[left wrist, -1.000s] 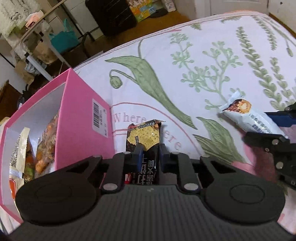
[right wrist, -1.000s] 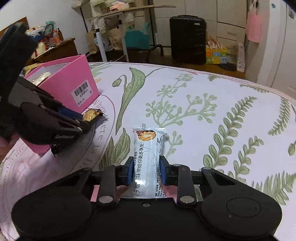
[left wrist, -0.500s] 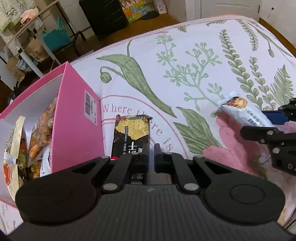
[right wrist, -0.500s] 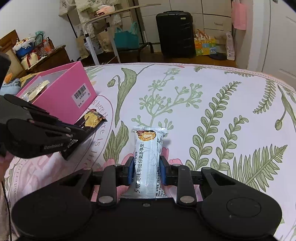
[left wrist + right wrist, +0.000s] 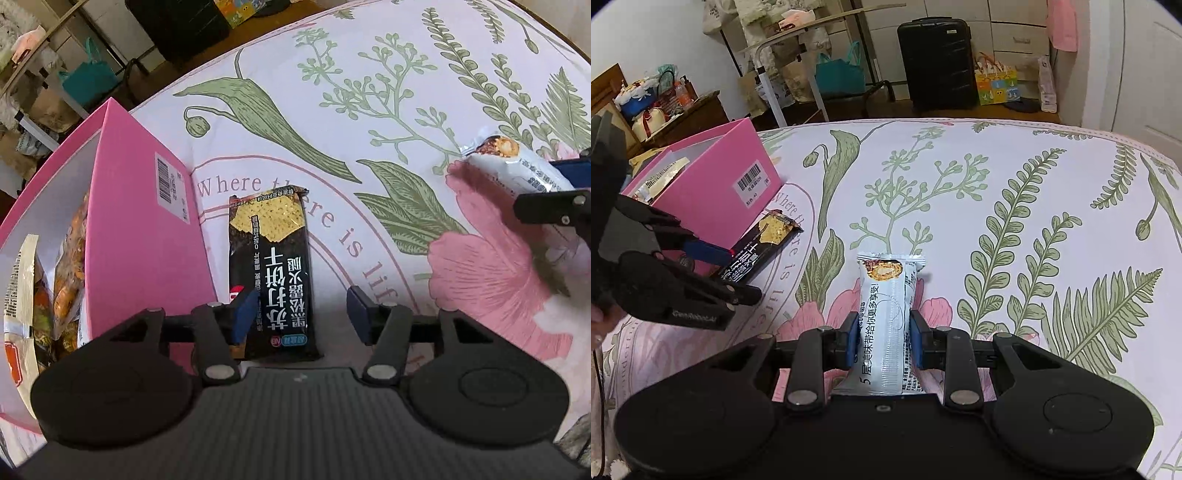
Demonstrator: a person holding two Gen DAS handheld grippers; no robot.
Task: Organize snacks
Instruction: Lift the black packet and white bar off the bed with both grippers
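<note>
A black cracker packet [image 5: 273, 251] lies flat on the floral bedspread [image 5: 369, 122], right beside the pink box [image 5: 140, 221]. My left gripper [image 5: 301, 299] points down over the packet's near end and its jaws are opening. The packet lies between them, and the right pad stands clear of it. My right gripper [image 5: 883, 325] is shut on a white snack bar [image 5: 886, 295], held just above the bedspread [image 5: 1015, 177] to the right. From the right wrist view, the left gripper [image 5: 735, 273] hangs over the black packet [image 5: 764, 240] next to the pink box [image 5: 713, 184].
Several snack bags [image 5: 62, 280] stand inside the pink box. Beyond the bed's far edge are a black suitcase [image 5: 936, 62], a folding table [image 5: 798, 37] and a teal bag [image 5: 838, 75]. A door [image 5: 1145, 74] is at the far right.
My left jaws have opened and let go of the black packet, which now lies flat beside the box. The right gripper keeps its hold on the white bar.
</note>
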